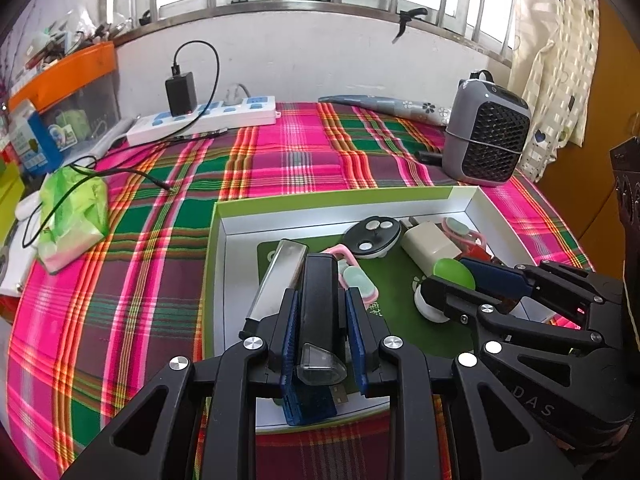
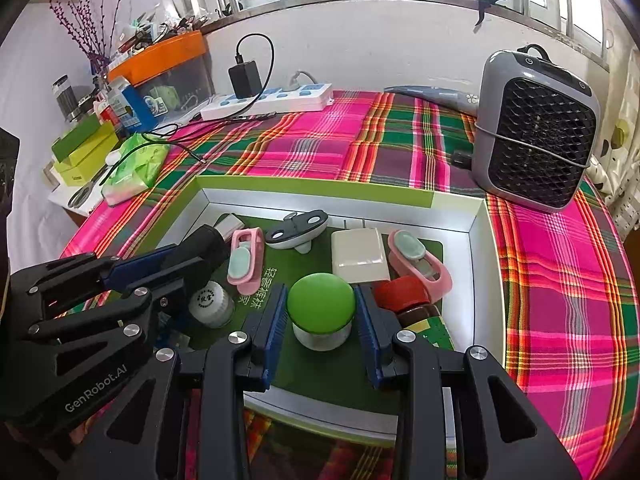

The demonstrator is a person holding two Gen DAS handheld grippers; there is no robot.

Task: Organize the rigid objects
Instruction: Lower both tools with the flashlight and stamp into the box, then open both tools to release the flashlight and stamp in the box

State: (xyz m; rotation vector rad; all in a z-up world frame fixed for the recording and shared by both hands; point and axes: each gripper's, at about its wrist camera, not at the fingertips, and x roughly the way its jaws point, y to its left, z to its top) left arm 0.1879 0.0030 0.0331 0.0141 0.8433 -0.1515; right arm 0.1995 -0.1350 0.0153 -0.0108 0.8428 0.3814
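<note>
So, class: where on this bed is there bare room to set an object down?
Free: plaid cloth between power strip and box; the strip left of the box, below the tissue pack. Crowded: inside the box, and beside the heater.

Both wrist views look steeply down, close over the shared box (image 1: 460, 194) (image 2: 320, 191) (window wall behind).

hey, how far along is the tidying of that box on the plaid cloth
Done: several small things already lie in the box, among them a cream charger and two pink clips.
In hand: left gripper clamps a black stick; right gripper straddles a green-capped jar.
Left: placing both.
</note>
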